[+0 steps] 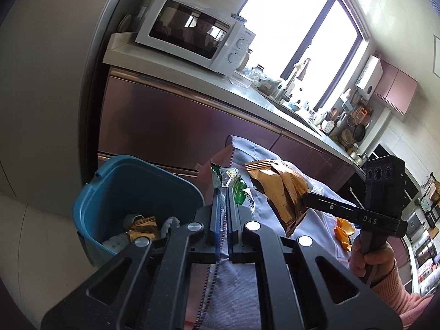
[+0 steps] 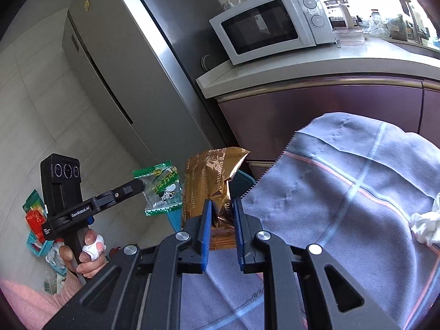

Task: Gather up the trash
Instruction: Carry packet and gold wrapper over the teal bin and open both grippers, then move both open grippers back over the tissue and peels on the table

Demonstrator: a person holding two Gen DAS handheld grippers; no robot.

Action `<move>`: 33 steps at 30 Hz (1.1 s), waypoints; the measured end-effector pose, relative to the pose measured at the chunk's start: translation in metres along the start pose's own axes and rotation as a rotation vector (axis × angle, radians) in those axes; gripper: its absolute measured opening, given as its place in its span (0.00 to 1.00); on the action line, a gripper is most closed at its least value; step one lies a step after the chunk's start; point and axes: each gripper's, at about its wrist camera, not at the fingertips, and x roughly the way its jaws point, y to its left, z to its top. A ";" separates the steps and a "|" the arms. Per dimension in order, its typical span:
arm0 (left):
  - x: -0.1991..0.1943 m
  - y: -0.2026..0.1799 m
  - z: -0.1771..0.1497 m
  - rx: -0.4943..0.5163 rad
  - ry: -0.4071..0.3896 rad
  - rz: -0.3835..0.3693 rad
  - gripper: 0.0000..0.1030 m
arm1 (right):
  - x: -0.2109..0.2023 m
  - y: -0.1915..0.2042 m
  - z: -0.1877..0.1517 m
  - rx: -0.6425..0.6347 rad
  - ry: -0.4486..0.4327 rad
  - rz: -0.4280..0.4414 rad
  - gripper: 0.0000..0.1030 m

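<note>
Your right gripper (image 2: 222, 220) clamps the gold wrapper (image 2: 211, 184), long axis upright. Your left gripper (image 1: 223, 200) pinches the green wrapper (image 1: 233, 184), pointing up.

So the bin (image 1: 132, 192) sits on the floor just off the tabletop's (image 2: 343, 192) left edge, with wrappers and scraps lying inside it. Left tool (image 1: 223, 200) has the green wrapper (image 1: 233, 184) pinched right by that edge, next to the bin. Right tool (image 2: 222, 214) has the gold bag (image 2: 214, 181) clamped just to the right of it, above the cloth-covered tabletop. Peel bits (image 1: 343, 231) lie on the cloth further right, and a crumpled tissue (image 2: 426, 225) near the right edge. Behind it all, a microwave (image 2: 275, 24) sits on the kitchen counter (image 2: 330, 63).
</note>
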 end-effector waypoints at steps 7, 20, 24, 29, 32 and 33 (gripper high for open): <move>0.011 0.031 0.004 -0.035 -0.007 0.081 0.04 | 0.041 0.012 0.013 -0.024 0.067 -0.007 0.14; 0.059 0.074 -0.003 -0.052 0.063 0.230 0.04 | 0.118 0.020 0.018 -0.017 0.193 -0.045 0.14; 0.074 0.084 -0.005 -0.064 0.084 0.256 0.04 | 0.135 0.018 0.016 0.000 0.219 -0.055 0.16; 0.087 0.093 -0.009 -0.080 0.112 0.282 0.06 | 0.152 0.014 0.015 0.034 0.242 -0.061 0.33; 0.094 0.097 -0.011 -0.082 0.125 0.290 0.07 | 0.152 0.015 0.012 0.024 0.237 -0.059 0.33; 0.095 0.097 -0.012 -0.081 0.126 0.293 0.07 | 0.150 0.015 0.011 0.026 0.234 -0.055 0.33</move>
